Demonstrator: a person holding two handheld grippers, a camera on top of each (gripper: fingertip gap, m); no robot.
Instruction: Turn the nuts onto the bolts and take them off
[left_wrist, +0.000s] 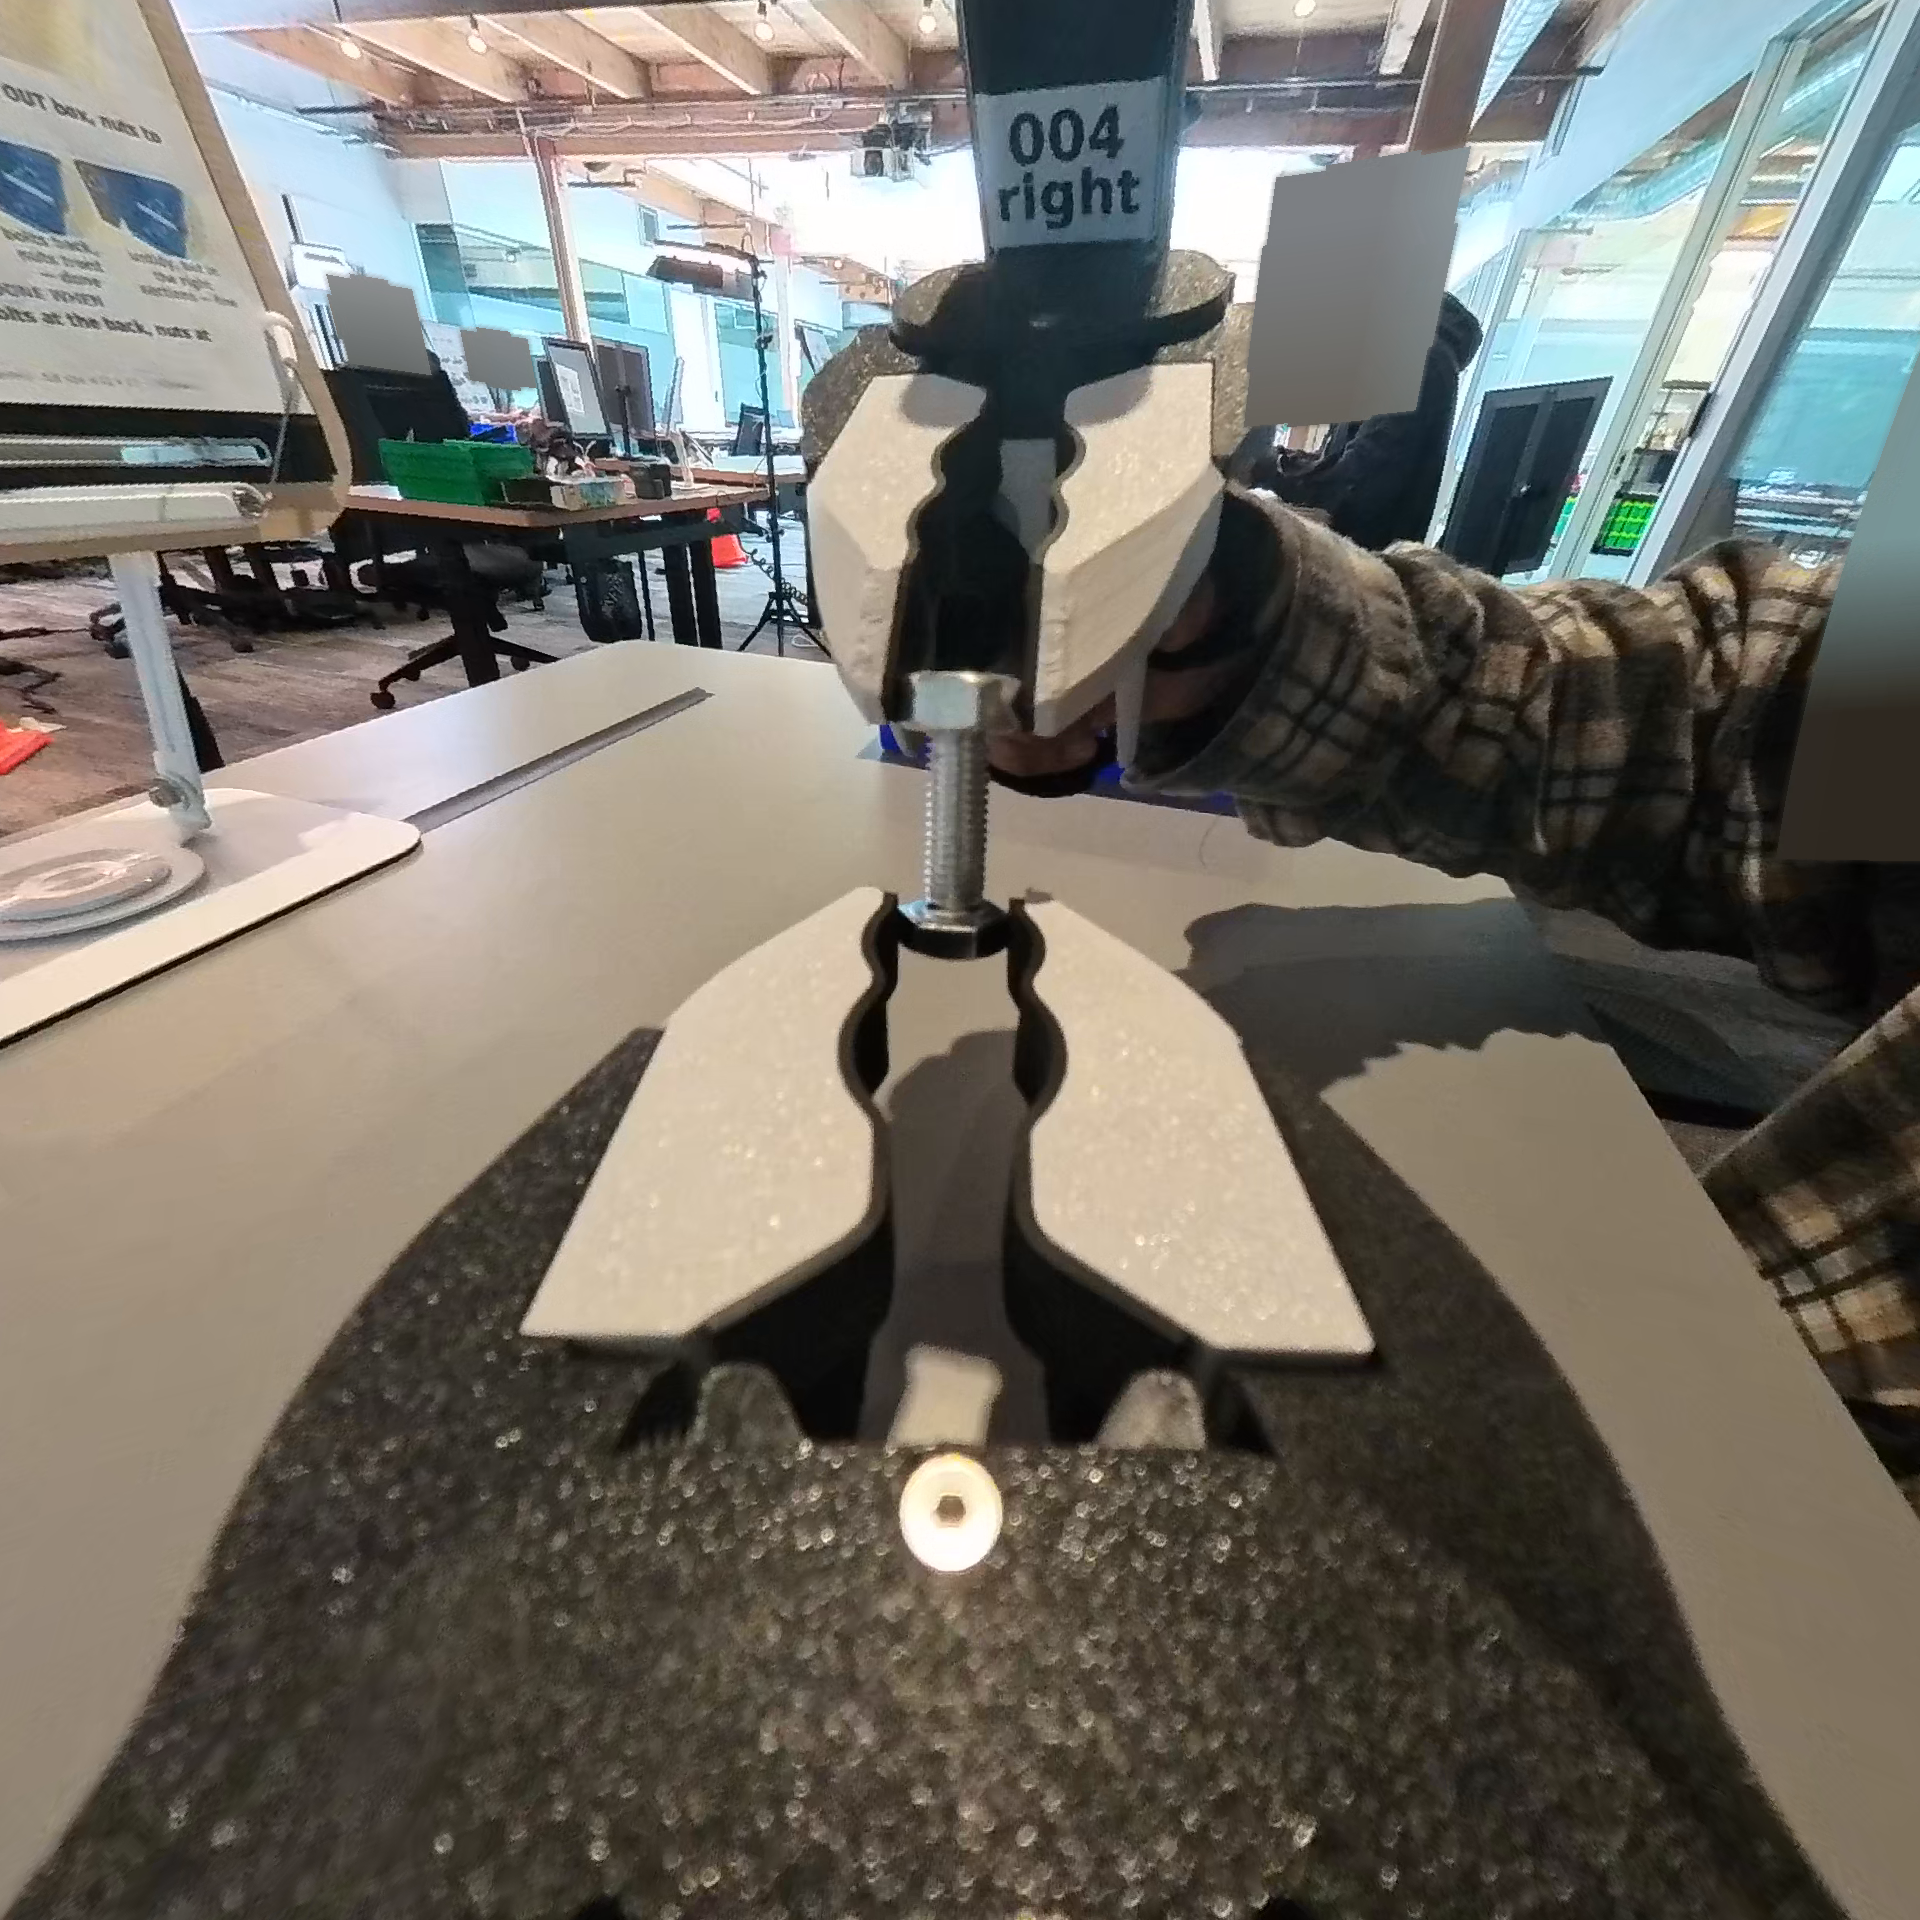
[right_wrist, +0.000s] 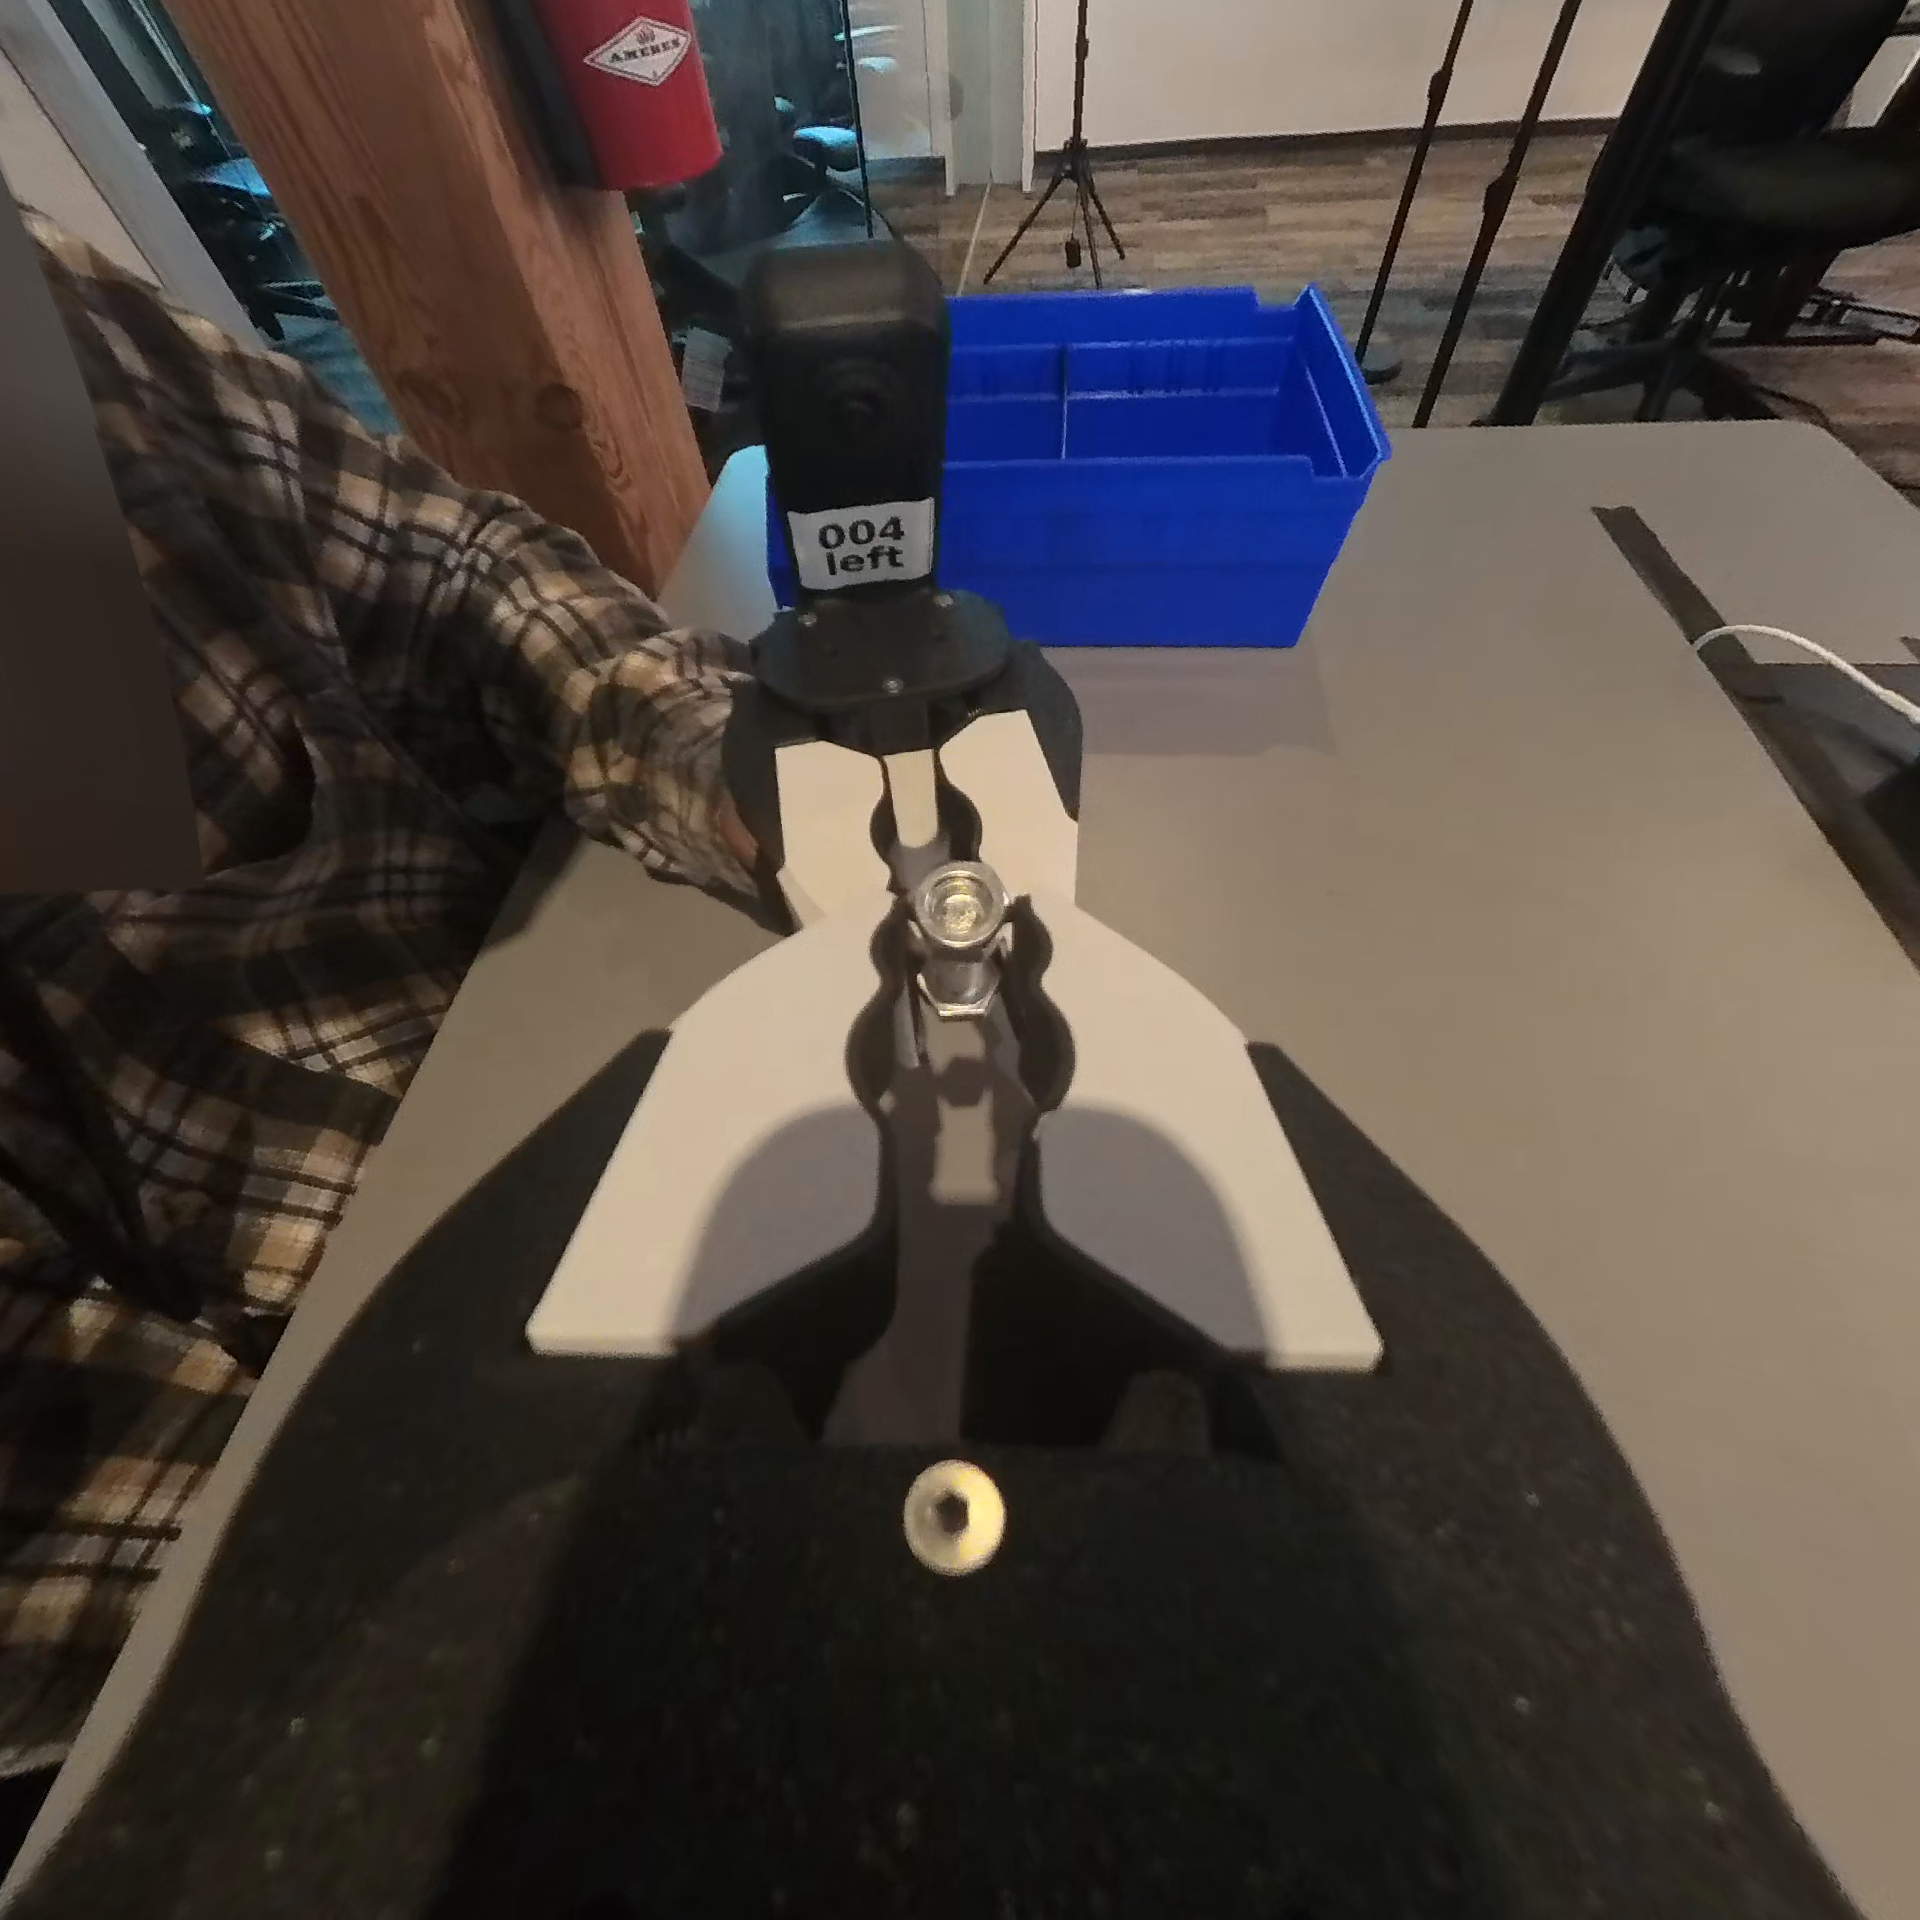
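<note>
A silver bolt (left_wrist: 951, 821) stands upright in the air above the grey table (left_wrist: 520, 987). In the left wrist view my left gripper (left_wrist: 951, 920) is shut on a silver nut (left_wrist: 951, 916) at the bolt's lower end. My right gripper (left_wrist: 956, 717) comes down from above and is shut on the bolt's hex head (left_wrist: 951, 698). In the right wrist view my right gripper (right_wrist: 956, 925) holds the bolt head (right_wrist: 956, 902), with the nut (right_wrist: 961, 1003) just below it. The left gripper's white fingers (right_wrist: 831, 821) reach in from behind.
A blue divided bin (right_wrist: 1143, 551) stands at the table's far edge. A sign on a white stand (left_wrist: 156, 675) sits on the table at left. A white cable (right_wrist: 1808, 665) lies at right. Plaid sleeves (left_wrist: 1507, 707) reach in from the sides. Only a small space, under 4 cm, lies between the two pairs of fingers.
</note>
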